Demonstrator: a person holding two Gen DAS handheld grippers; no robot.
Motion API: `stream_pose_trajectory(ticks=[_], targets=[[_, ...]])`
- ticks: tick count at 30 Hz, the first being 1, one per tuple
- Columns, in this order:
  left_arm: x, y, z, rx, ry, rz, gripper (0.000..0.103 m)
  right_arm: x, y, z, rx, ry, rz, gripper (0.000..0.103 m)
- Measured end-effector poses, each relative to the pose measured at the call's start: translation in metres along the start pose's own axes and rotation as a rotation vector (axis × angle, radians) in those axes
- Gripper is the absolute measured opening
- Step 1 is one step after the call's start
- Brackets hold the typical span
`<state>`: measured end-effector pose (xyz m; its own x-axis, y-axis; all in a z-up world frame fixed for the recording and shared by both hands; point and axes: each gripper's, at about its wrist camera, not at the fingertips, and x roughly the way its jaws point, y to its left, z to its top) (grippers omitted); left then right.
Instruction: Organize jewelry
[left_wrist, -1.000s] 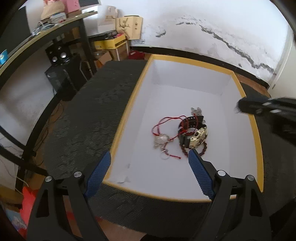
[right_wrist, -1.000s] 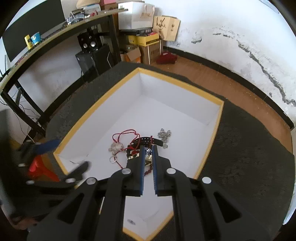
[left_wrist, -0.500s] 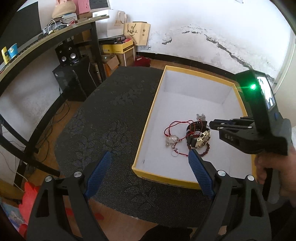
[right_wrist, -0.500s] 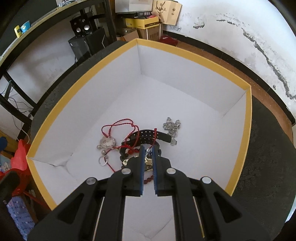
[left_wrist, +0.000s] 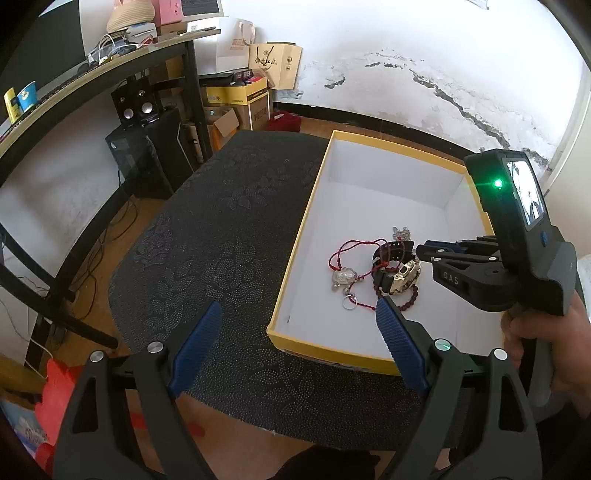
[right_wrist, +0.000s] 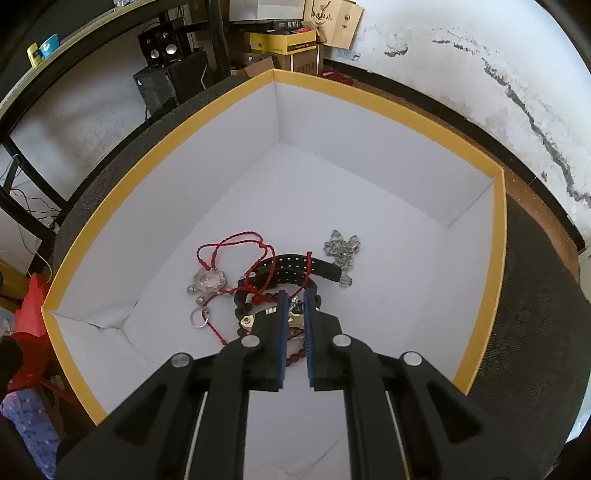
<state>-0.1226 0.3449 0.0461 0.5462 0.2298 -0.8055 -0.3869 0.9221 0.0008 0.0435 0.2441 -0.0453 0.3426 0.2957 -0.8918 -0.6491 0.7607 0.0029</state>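
Mid-floor of the yellow-rimmed box (right_wrist: 110, 184), nearer its left wall, the gold watch (left_wrist: 404, 275) lies tangled with red cord (right_wrist: 229, 245) and beads; my right gripper (right_wrist: 294, 325) is narrowed above it, my left gripper (left_wrist: 299, 334) wide outside; I'd pinch the stiff black strap (right_wrist: 295, 266), since cord snags

Watch (right_wrist: 291, 325) face mostly hidden behind right gripper (right_wrist: 294, 317) fingers (right_wrist: 281, 332).

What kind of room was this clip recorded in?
Probably a lived-in home room used as a workspace or for storage: a long desk with speakers beneath it, cardboard boxes stacked along a cracked, peeling wall, and a wooden floor.
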Motion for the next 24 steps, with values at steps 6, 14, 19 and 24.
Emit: stream_pose_trajectory(ticks=[6, 14, 19, 24], targets=[[-0.007, -0.005, -0.001, 0.004, -0.006, 0.0, 0.084, -0.02, -0.003, -0.001, 0.029, -0.078, 0.008, 0.088], [-0.023, -0.018, 0.0, 0.009, -0.03, -0.003, 0.087, -0.063, -0.008, -0.008, 0.04, -0.107, 0.013, 0.09], [-0.038, -0.036, 0.0, 0.028, -0.054, -0.005, 0.091, -0.107, -0.022, -0.03, 0.075, -0.145, -0.008, 0.096], [-0.051, -0.062, -0.004, 0.05, -0.068, -0.024, 0.094, -0.156, -0.046, -0.062, 0.131, -0.176, -0.038, 0.096]])
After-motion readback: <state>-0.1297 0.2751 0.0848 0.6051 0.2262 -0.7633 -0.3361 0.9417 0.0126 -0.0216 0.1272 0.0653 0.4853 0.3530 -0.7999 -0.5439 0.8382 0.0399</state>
